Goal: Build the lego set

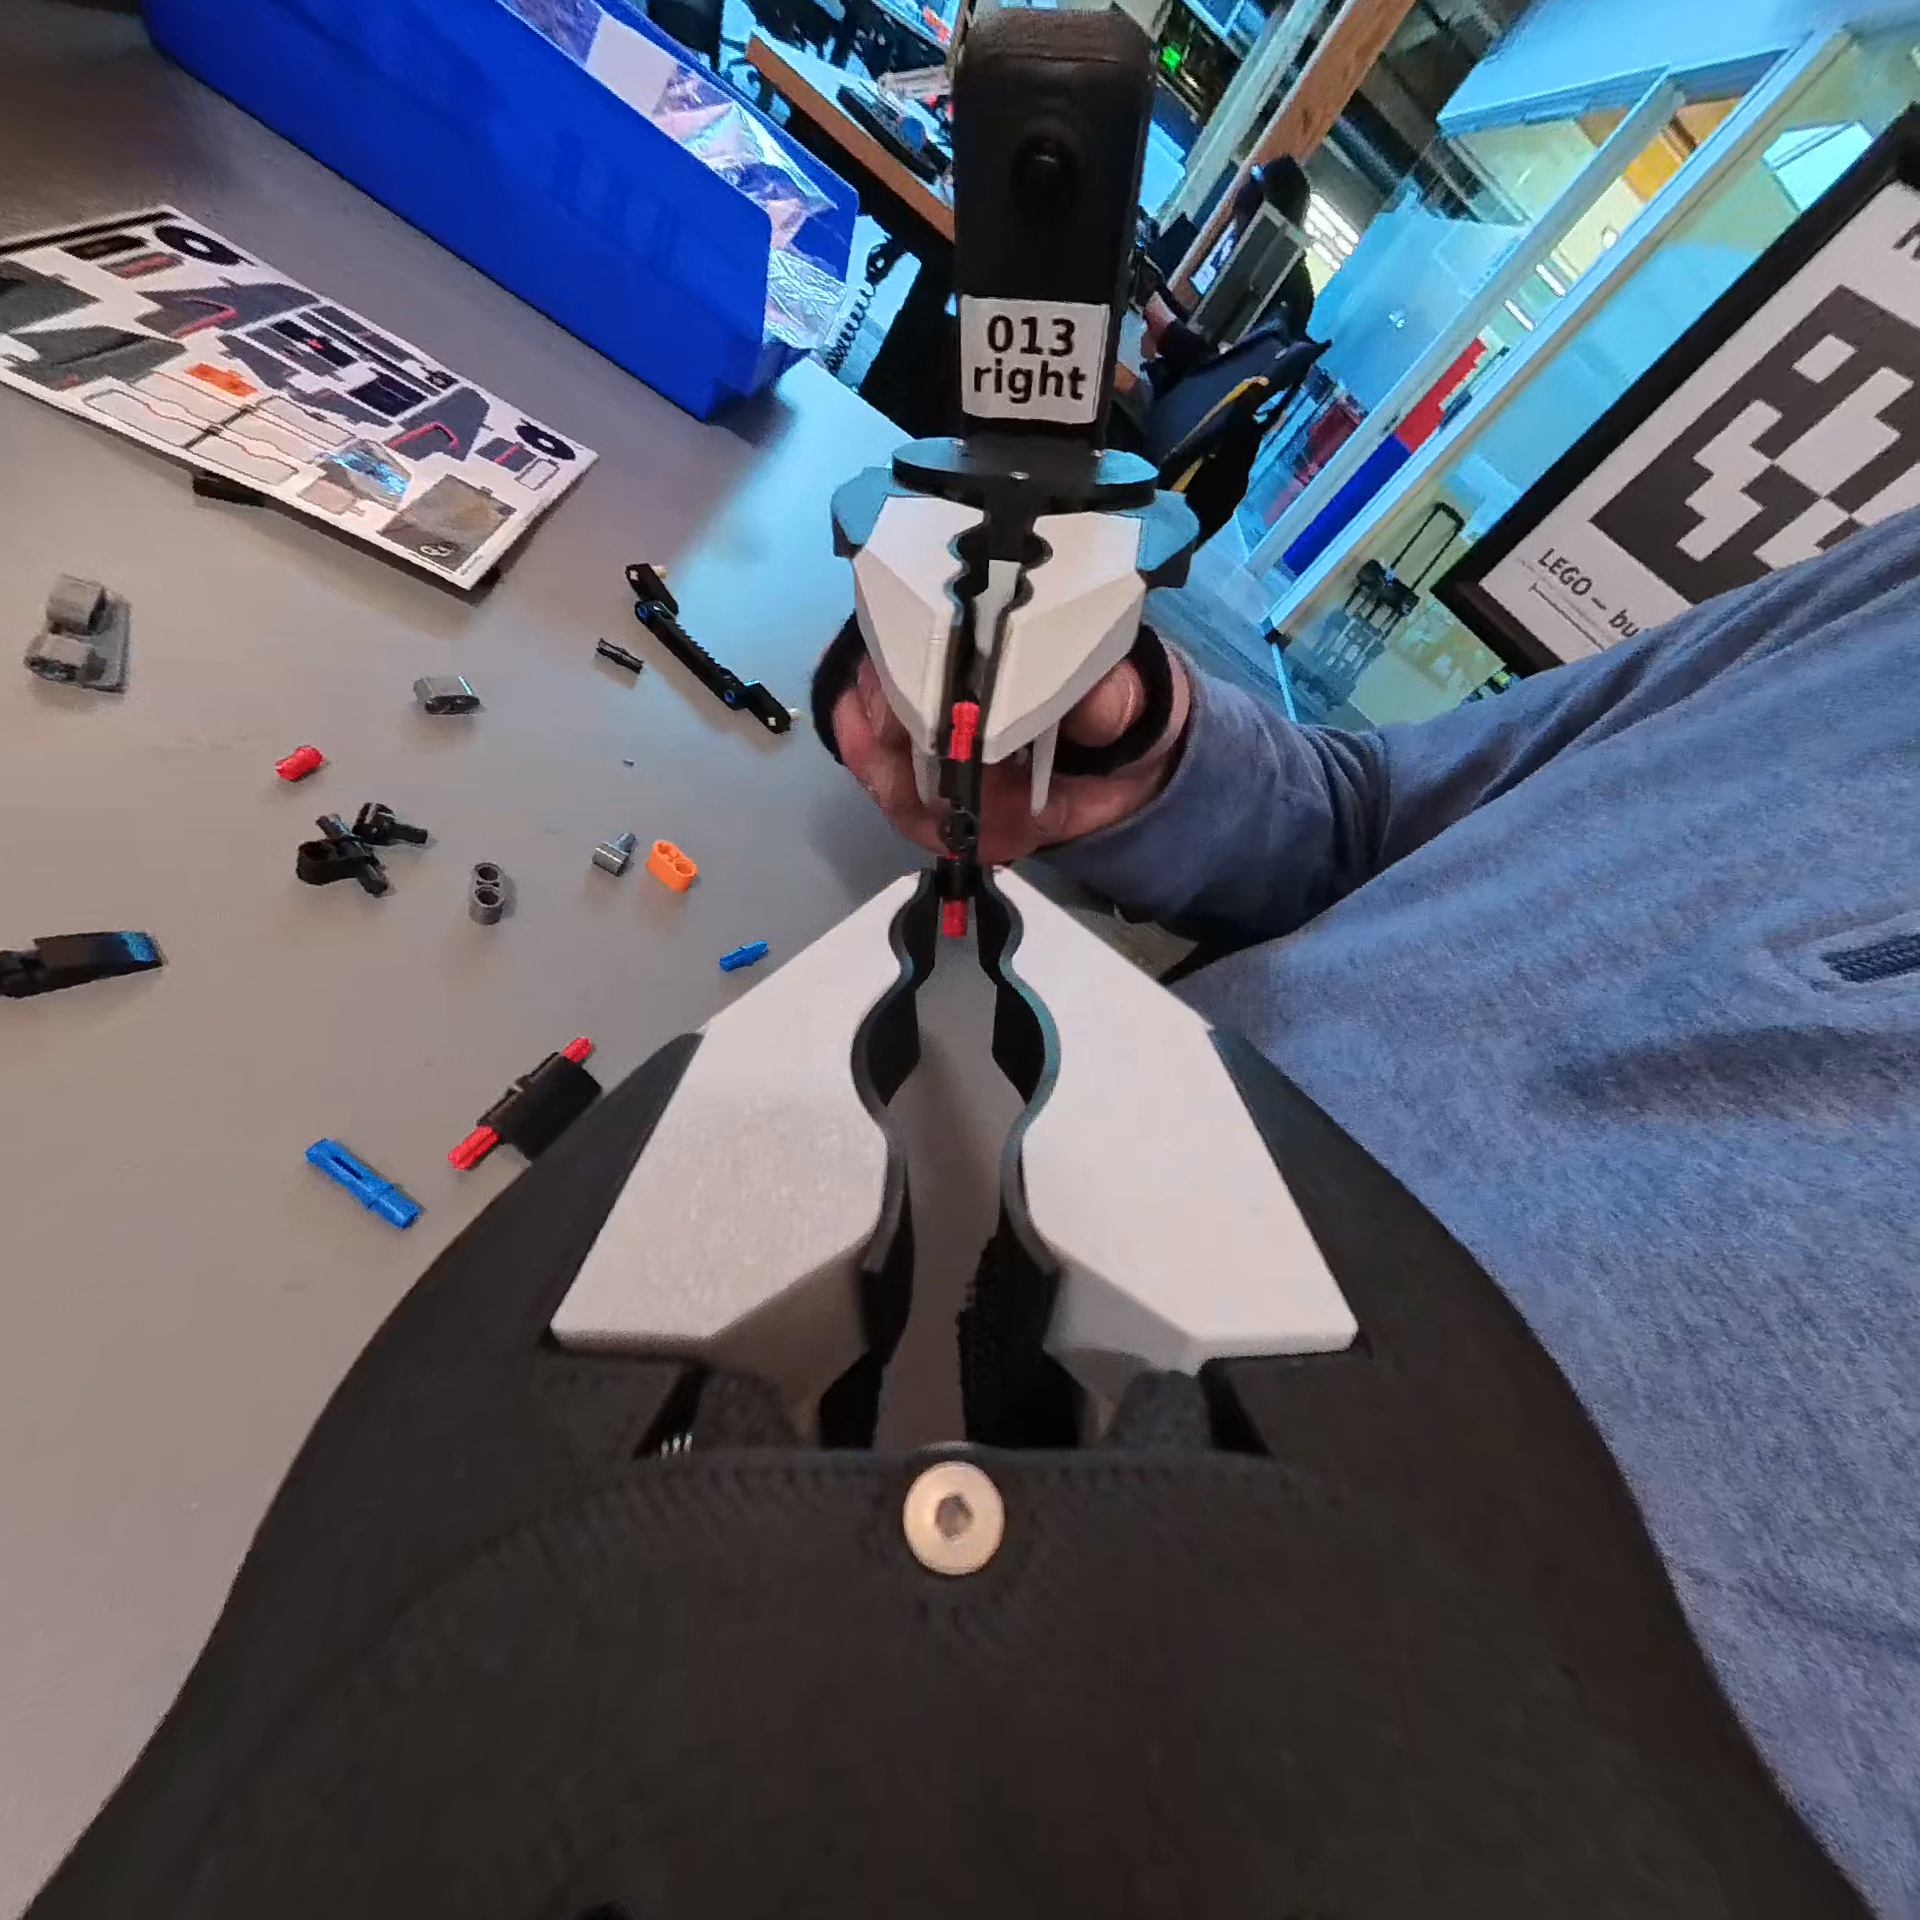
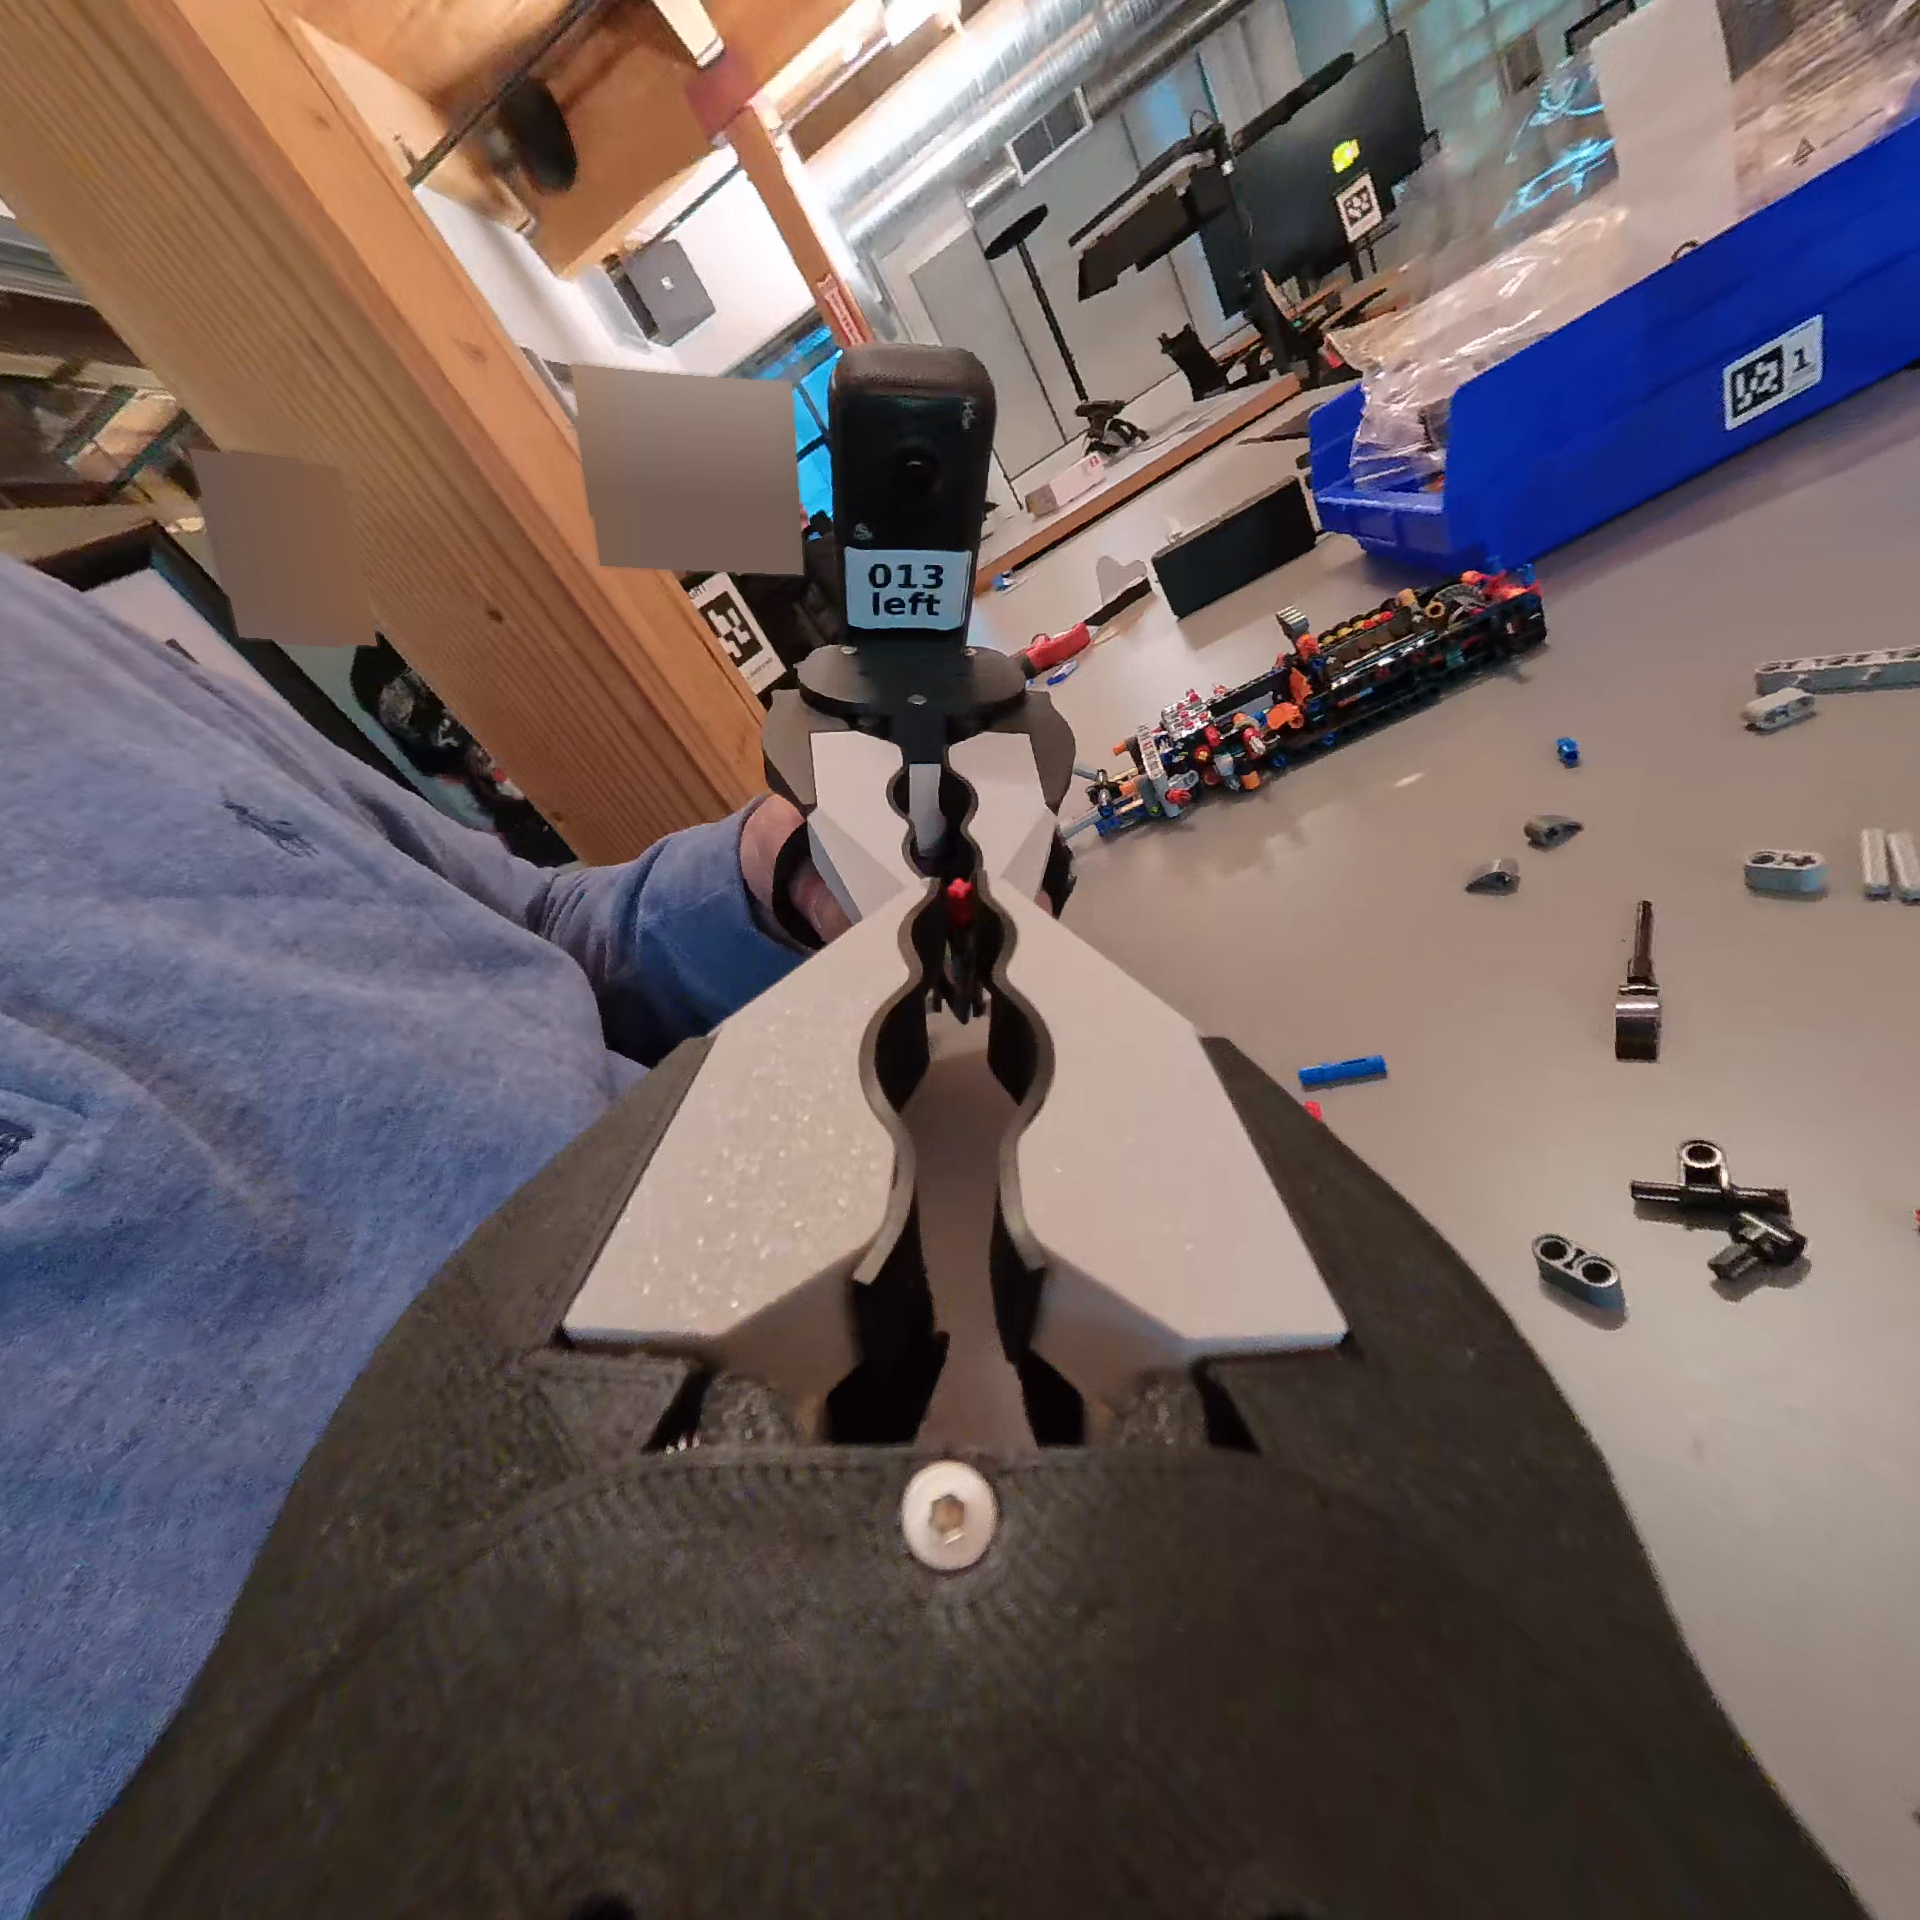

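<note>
Lego sub-assembly [image 1: 956,821], black with red pins, pinched mid-frame by both left gripper [image 1: 953,902] and right gripper [image 1: 961,769]; joining step, next needs aligned push.

The left claw [image 1: 954,894] and right claw [image 2: 961,914] are white with black wavy edges, each pinching a black piece with red pins [image 1: 957,821]. The table [image 1: 260,1351] is plain grey, the bin [image 1: 499,177] blue, the sleeve [image 1: 1278,790] heathered blue. A marker board [image 1: 1766,436] shows a black-and-white blocky pattern.
</note>
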A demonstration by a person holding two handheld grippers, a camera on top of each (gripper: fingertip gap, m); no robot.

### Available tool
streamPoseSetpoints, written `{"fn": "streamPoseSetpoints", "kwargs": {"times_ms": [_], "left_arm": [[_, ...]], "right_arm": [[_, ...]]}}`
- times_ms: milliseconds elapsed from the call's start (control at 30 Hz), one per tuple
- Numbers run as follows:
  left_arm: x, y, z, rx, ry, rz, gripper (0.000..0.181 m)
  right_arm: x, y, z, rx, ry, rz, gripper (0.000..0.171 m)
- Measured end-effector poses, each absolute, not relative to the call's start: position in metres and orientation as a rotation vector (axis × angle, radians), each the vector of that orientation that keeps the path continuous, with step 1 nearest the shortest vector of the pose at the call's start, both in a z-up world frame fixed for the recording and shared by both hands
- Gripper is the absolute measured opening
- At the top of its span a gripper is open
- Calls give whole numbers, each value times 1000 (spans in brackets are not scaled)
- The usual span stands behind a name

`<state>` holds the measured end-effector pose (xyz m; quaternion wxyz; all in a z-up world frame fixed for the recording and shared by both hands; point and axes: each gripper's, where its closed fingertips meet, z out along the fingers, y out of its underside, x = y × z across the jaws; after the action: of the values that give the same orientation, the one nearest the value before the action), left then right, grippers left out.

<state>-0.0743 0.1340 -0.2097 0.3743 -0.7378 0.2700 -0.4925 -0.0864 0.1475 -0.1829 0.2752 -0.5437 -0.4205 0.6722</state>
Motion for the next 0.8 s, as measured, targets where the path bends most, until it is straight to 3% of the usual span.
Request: {"fn": "streamPoseSetpoints", "kwargs": {"times_ms": [233, 400, 733, 800], "left_arm": [[-79, 150, -177, -1677, 548, -1304, 18], [-80, 157, -168, -1604, 476, -1327, 5], [-83, 151, -181, -1755, 608, -1285, 4], [-83, 149, -186, -1806, 657, -1259, 5]], "right_arm": [[-87, 164, -159, -1383, -956, 1859, 0], [-92, 163, -152, -1338, -888, 1921, 0], [-94, 162, -166, -1410, -1107, 1714, 7], [-95, 158, -169, -1421, -1176, 1680, 2]]}}
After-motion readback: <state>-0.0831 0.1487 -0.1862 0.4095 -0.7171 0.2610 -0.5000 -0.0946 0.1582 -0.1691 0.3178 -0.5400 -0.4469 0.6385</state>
